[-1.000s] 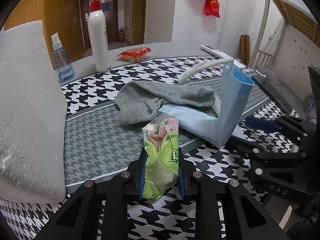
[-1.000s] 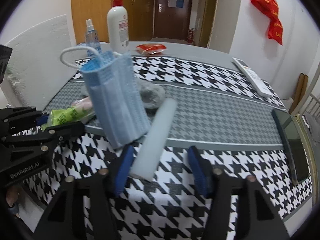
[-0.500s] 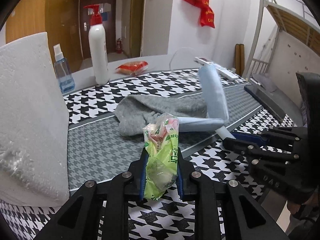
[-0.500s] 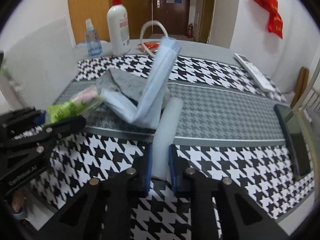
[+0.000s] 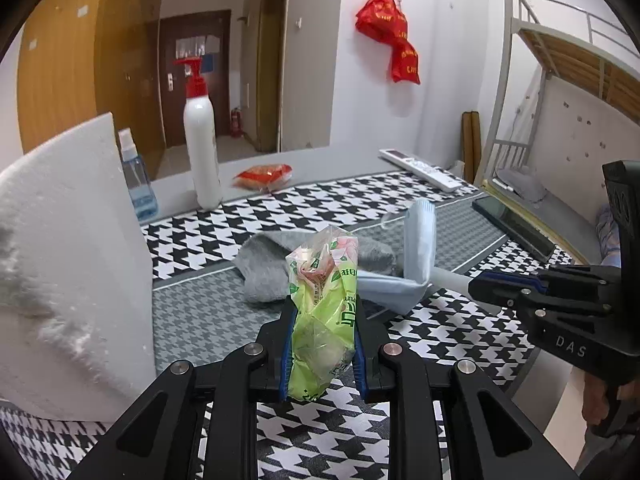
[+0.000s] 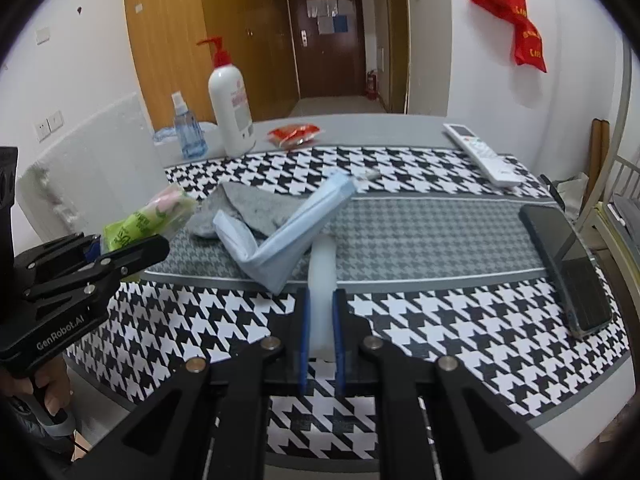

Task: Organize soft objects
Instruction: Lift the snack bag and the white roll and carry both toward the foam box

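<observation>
Jaws of both grippers, angled down, clamp packet (image 5: 322,316) and mask (image 6: 280,240).

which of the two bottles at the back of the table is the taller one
The white pump bottle with the red pump head. It stands well above the small clear blue spray bottle just to its left in the right wrist view.

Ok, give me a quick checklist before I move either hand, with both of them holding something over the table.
1. Left gripper jaws shut on green tissue pack: ok.
2. Right gripper jaws shut on pale foam stick: ok.
3. Blue face mask clear of the stick: cannot tell; it lies right against it.
4. Grey sock lying free on the table: ok.
5. Phone out of the right gripper's way: ok.
</observation>
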`<state>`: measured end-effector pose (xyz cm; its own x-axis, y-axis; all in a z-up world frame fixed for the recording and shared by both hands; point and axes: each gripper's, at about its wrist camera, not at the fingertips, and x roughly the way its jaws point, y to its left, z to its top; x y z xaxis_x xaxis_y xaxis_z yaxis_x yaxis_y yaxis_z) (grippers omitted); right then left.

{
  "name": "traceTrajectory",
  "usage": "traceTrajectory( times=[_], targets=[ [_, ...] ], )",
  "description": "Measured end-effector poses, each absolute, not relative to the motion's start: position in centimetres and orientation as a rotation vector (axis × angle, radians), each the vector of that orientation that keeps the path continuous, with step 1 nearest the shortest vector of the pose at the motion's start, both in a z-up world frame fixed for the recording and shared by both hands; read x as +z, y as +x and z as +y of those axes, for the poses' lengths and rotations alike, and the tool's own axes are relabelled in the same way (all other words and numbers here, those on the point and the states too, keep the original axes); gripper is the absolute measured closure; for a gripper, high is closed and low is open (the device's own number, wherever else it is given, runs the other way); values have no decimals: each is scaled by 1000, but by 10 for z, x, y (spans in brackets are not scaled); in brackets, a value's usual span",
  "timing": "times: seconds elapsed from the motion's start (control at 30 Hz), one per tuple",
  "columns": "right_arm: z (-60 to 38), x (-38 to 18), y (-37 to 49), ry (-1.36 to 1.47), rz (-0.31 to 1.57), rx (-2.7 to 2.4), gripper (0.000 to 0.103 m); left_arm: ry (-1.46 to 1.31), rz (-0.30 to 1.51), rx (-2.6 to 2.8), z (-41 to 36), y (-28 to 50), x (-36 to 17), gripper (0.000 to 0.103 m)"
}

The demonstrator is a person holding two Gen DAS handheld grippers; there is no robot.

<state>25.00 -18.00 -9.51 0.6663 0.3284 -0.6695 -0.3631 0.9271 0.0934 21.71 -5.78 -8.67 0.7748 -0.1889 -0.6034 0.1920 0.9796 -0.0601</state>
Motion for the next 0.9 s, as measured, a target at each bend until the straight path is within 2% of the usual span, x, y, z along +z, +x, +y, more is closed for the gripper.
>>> traceTrajectory(
  times=[0.2,0.4,0.43,0.57,0.6,0.9],
  targets=[
    [-182,-99,243,-69,742,378,90,19,629,-195,-57,204,-80,78],
    [-183,-118,249,-104,821,373,89,18,626,-189,-56,191,-78,78],
    [-183,-118,249,-108,819,374,88,12,626,-188,-56,190,-78,78],
    [-177,-120,252,-142,824,380,71,-8,634,-184,-54,187,-79,78],
    [-175,-121,254,-153,827,383,70,-10,636,-184,-54,186,-80,78],
    [-157,-128,262,-222,841,392,70,-43,643,-167,-43,177,-83,78]
  ],
)
